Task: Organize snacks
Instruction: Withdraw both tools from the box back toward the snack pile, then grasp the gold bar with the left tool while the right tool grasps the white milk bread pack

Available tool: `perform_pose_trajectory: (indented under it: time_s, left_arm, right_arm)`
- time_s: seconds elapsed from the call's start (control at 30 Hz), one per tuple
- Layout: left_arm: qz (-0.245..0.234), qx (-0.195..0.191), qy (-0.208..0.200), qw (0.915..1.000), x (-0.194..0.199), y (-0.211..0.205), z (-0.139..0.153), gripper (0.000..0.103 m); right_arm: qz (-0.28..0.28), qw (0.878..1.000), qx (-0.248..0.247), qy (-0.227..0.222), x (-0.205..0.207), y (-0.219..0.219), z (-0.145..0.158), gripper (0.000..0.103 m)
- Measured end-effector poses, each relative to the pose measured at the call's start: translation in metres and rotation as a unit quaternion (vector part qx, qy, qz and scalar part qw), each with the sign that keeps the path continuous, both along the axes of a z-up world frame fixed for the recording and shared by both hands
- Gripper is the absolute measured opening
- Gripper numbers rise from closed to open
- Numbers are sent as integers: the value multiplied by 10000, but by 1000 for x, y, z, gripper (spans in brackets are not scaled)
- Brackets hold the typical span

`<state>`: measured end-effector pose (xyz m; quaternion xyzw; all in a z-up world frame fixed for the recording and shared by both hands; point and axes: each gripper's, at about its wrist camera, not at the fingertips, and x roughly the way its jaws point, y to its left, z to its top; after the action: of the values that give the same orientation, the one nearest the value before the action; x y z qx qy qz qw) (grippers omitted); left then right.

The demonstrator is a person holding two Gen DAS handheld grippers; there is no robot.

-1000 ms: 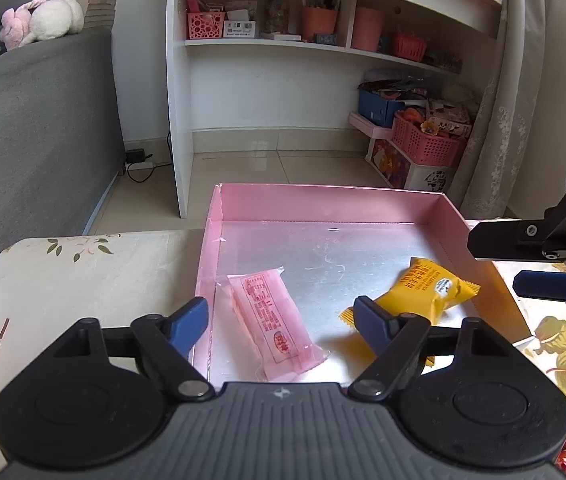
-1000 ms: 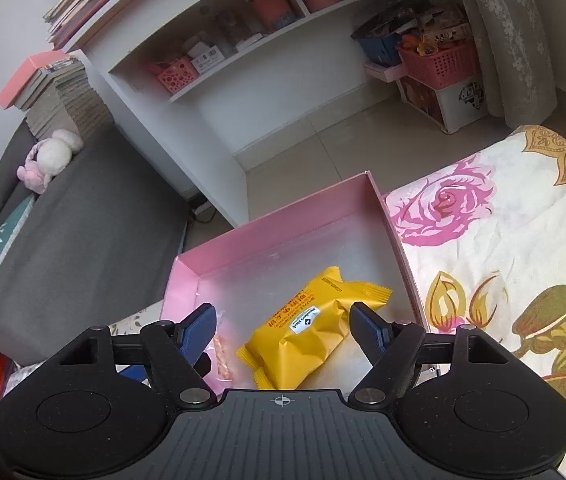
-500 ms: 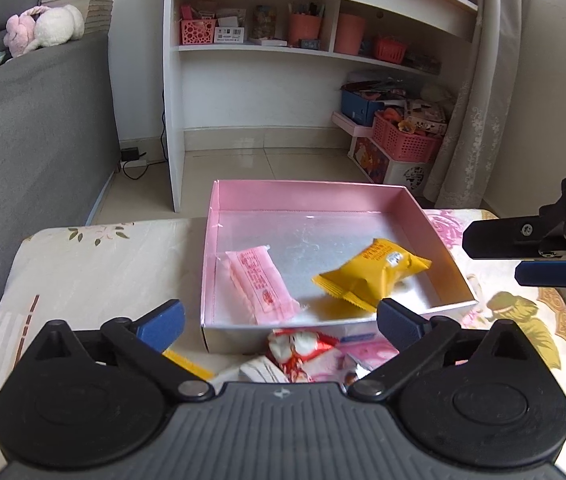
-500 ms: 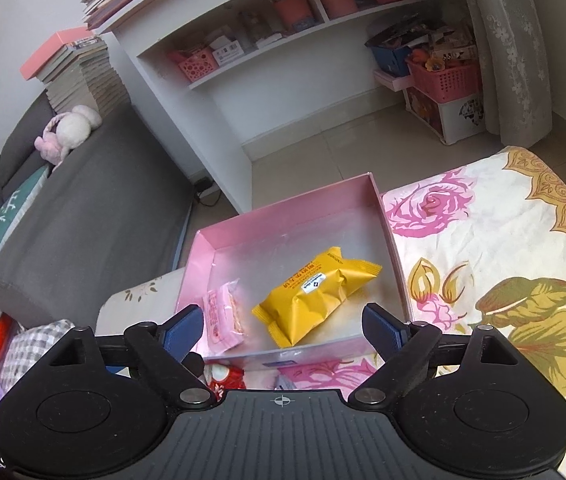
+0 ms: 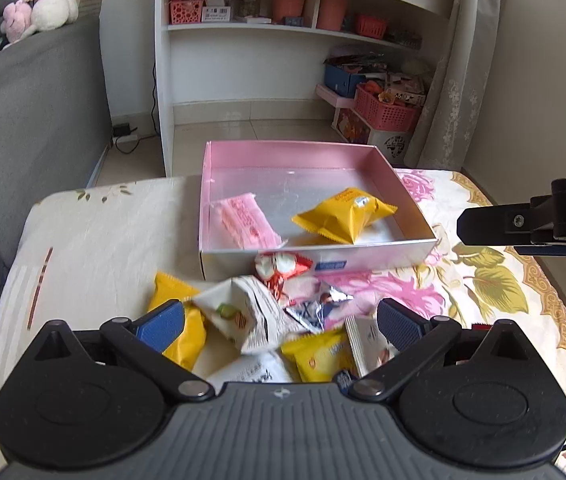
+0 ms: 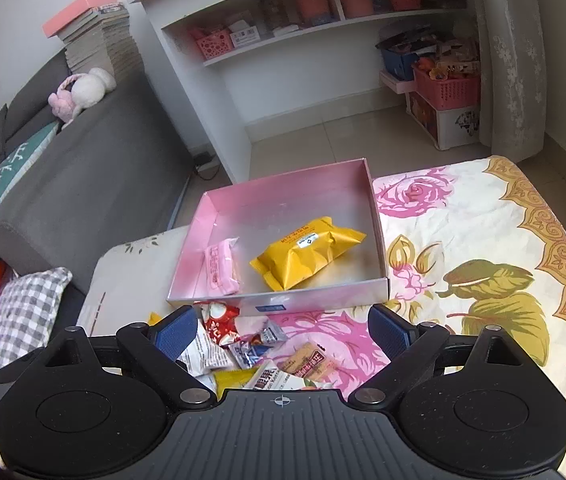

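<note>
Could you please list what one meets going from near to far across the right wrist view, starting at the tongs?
Right tongs → loose snack pile → pink box front wall → yellow packet inside it → white shelf unit.

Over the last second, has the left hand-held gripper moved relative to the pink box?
Yes. The left hand-held gripper has pulled back from the pink box, toward the person; its open fingers now frame the loose snack pile in front of it.

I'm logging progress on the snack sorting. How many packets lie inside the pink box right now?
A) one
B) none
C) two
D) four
C: the pink box holds only a pink packet and a yellow packet; the other snacks lie on the cloth in front of it.
</note>
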<state>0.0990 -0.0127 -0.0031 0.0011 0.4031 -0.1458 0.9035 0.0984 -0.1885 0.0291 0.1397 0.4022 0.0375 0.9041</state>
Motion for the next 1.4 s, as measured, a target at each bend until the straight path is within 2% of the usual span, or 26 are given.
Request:
perform_pose_trajectory:
  time_s: [0.27, 0.87, 1.13, 1.27, 1.4]
  left_arm:
    - [86, -214, 156, 9996, -24, 12, -13, 103]
    - [-78, -38, 197, 9998, -53, 41, -42, 103]
    - [-465, 51, 285, 9985, -62, 44, -48, 102]
    - [-865, 234, 251, 9957, -70, 39, -51, 92]
    - [-1322, 391, 114, 9904, -78, 34, -54, 75]
  right_arm:
    - [53, 9999, -95, 13, -22, -2, -11, 94]
    - [479, 9967, -625, -182, -61, -1, -44, 95]
    - [745, 9941, -770, 154, -69, 14, -67, 95]
    - [836, 9925, -793, 398, -70, 25, -81, 95]
    - [828, 9917, -788, 590, -69, 31, -94, 95]
